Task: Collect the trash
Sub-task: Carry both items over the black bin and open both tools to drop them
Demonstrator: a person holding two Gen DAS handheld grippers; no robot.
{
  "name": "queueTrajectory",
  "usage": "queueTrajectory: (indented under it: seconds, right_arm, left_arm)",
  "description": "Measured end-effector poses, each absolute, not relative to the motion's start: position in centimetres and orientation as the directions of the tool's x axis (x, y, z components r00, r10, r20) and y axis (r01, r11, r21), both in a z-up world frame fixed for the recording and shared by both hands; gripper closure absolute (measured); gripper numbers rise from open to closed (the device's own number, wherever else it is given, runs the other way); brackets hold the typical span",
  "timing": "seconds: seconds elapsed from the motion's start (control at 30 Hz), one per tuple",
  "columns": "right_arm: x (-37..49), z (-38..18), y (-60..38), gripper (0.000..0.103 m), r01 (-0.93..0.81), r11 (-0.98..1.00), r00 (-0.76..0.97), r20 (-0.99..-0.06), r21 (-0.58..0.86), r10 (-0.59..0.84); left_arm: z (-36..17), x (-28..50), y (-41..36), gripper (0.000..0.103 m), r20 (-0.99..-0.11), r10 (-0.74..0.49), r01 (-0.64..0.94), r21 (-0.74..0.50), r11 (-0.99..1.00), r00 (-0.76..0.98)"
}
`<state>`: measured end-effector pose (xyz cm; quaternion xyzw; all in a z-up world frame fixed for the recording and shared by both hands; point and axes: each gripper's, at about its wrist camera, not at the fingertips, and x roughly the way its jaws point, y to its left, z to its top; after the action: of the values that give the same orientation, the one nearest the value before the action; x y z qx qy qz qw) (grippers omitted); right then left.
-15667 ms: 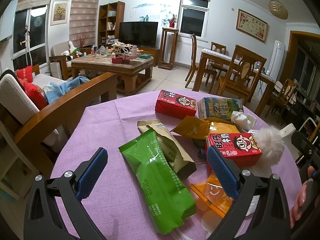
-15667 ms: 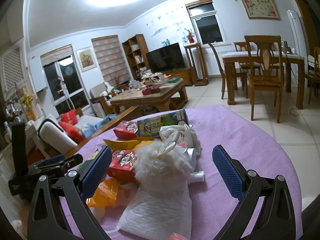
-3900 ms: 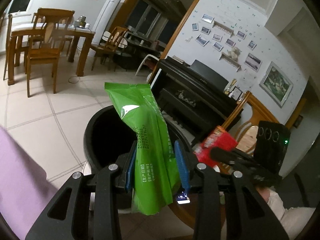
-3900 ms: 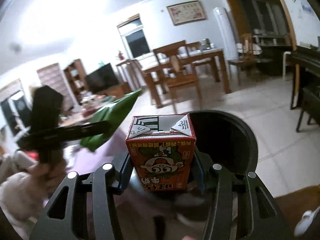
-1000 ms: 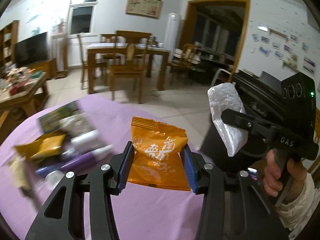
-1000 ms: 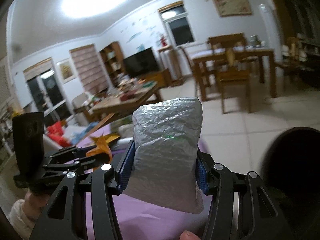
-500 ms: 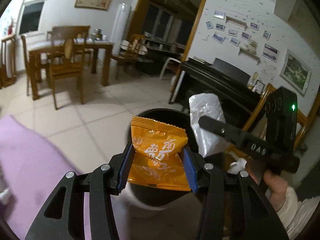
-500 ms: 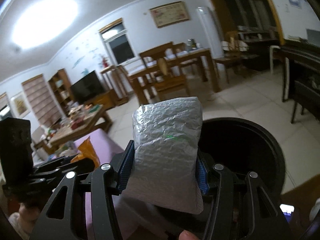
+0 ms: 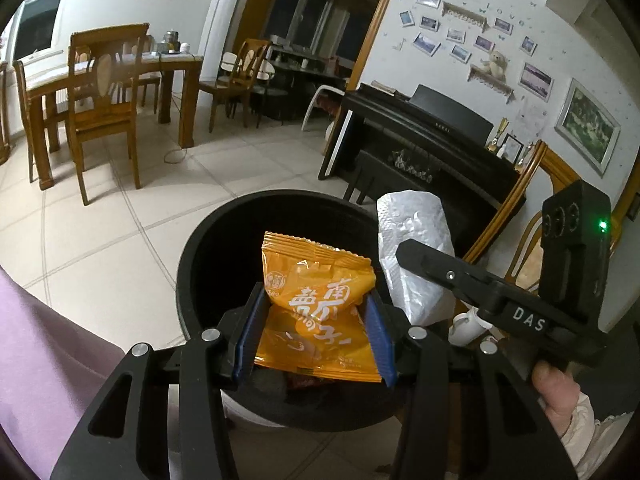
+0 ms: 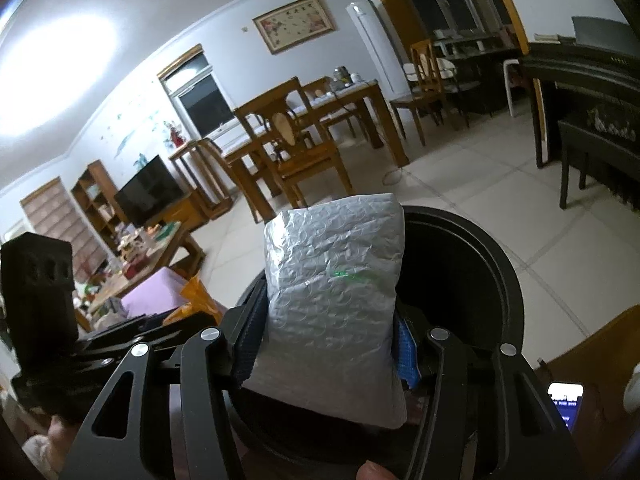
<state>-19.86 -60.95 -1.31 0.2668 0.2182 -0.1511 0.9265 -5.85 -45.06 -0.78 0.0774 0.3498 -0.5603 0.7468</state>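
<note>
Left tongs point(image 9: 314, 334) pinch a crinkly orange snack packet point(image 9: 316, 312) over the black bin point(image 9: 208, 240). Right tongs point(image 10: 326, 346) pinch a bumpy silver bag point(image 10: 336, 300), low in frame. Only the left view shows the piano point(image 9: 420, 148).

A home: dining table point(image 9: 120, 68), piano point(image 9: 420, 140), television point(image 10: 148, 196)

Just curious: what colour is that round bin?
Black round bin, clearest in the left wrist view.
</note>
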Motion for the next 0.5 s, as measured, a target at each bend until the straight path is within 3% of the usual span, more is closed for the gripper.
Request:
queueTrajectory:
  seconds: [0.07,0.13,0.23,0.27,0.5]
  right_arm:
    - [-20.1,-1.9,-61.4,0.046,0.401,0.804,0.858,-0.487,0.438,-0.162]
    - [-20.2,-2.0,-61.4,0.031,0.398,0.799,0.861,-0.484,0.451,-0.156]
    - [-21.1,-1.9,-61.8,0.025,0.390,0.795,0.874,-0.459,0.464,-0.161]
    - [-21.4,-1.9,-61.9,0.024,0.385,0.797,0.878,-0.450,0.466,-0.161]
    - [-22.5,-1.5,-60.6,0.024,0.325,0.828,0.908,-0.397,0.457,-0.137]
  left_arm:
    - [-0.9,-5.9,-45.4,0.055,-0.616,-0.777,0.892,-0.270,0.361,0.128]
    - [-0.9,-5.9,-45.8,0.050,-0.626,-0.767,0.896,-0.247,0.369,0.143]
    - [-0.4,-6.5,-45.7,0.015,-0.617,-0.763,0.895,-0.209,0.394,0.192]
    - [-0.3,-6.7,-45.6,0.008,-0.606,-0.769,0.896,-0.201,0.396,0.204]
    - [0.8,-7.9,-43.5,0.008,-0.582,-0.774,0.900,-0.154,0.407,0.250]
